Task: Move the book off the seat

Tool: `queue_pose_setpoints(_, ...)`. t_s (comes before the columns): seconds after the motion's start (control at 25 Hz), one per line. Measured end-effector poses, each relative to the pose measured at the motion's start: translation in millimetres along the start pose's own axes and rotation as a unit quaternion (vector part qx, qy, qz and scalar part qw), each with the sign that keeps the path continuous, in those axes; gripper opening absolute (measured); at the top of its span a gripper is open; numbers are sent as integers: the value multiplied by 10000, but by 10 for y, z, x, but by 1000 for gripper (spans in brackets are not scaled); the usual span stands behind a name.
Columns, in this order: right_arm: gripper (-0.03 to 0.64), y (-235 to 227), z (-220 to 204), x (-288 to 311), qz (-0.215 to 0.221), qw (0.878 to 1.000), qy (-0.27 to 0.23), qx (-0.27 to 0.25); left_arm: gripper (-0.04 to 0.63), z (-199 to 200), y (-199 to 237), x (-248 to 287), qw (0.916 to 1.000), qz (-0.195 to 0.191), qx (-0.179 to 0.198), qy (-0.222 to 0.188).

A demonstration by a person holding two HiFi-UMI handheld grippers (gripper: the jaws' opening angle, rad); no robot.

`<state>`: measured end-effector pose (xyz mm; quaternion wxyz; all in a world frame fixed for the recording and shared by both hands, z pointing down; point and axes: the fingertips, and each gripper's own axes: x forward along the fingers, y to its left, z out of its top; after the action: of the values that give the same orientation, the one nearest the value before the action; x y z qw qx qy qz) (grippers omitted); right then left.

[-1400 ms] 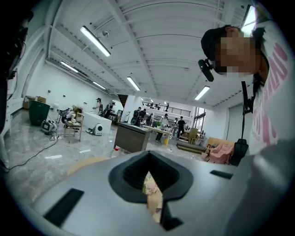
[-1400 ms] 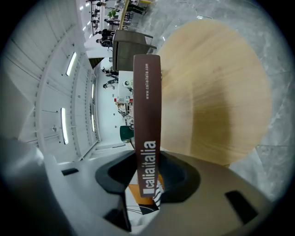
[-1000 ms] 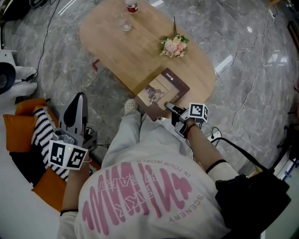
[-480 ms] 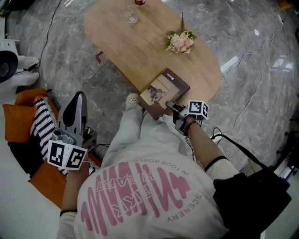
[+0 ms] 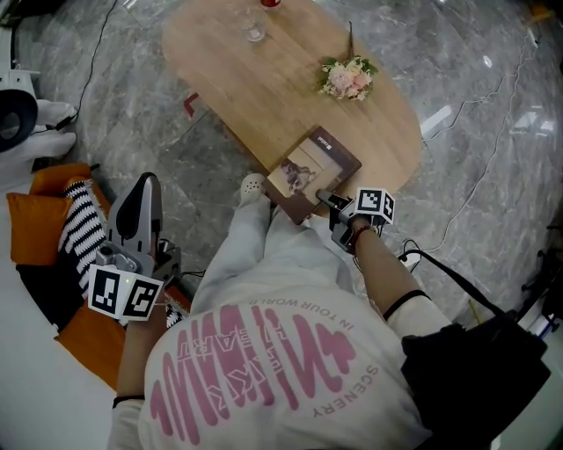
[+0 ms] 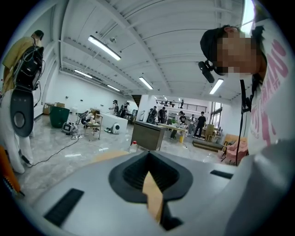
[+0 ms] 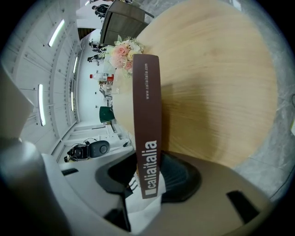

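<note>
A brown book (image 5: 312, 169) with a picture on its cover lies tilted over the near edge of the oval wooden table (image 5: 255, 88). My right gripper (image 5: 331, 201) is shut on its near corner. In the right gripper view the brown spine (image 7: 147, 115) runs up from between the jaws of the right gripper (image 7: 147, 182), with the table top (image 7: 216, 83) behind it. My left gripper (image 5: 141, 211) hangs at the left, over the floor beside the sofa cushions, jaws together and empty. The left gripper view shows the left gripper (image 6: 150, 184) closed, with only the room beyond it.
On the table stand a small bouquet (image 5: 348, 77), a glass (image 5: 255, 33) and a red-capped bottle (image 5: 271, 3). Orange cushions (image 5: 35, 239) and a striped one (image 5: 81, 230) lie at the left. Cables (image 5: 479, 167) cross the marble floor. A black bag (image 5: 475, 369) hangs at my right side.
My right gripper has sunk a little with the book, bringing it lower over the table's edge. The left gripper has stayed where it was.
</note>
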<state>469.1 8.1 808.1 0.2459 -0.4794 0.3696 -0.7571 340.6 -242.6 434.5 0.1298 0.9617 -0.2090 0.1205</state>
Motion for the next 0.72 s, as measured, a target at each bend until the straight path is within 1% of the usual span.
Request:
queue_pose_setpoints(0.24, 169, -55, -47, 32, -342, 9986, -39, 406, 8, 64, 50, 15, 9999, -16, -36, 126)
queue_pose_setpoints(0.4, 172, -167, -5, 24, -785, 9962, -68, 367, 8, 93, 88, -13, 9999, 3, -8, 104)
queue_pose_setpoints(0.6, 172, -167, 19, 29, -832, 9958, -69, 375, 8, 90, 160, -100, 9999, 72, 12, 145)
queue_pose_setpoints(0.72, 172, -218, 46, 30, -1021, 9940, -97, 389, 8, 51, 187, -142, 9998, 122, -24, 154)
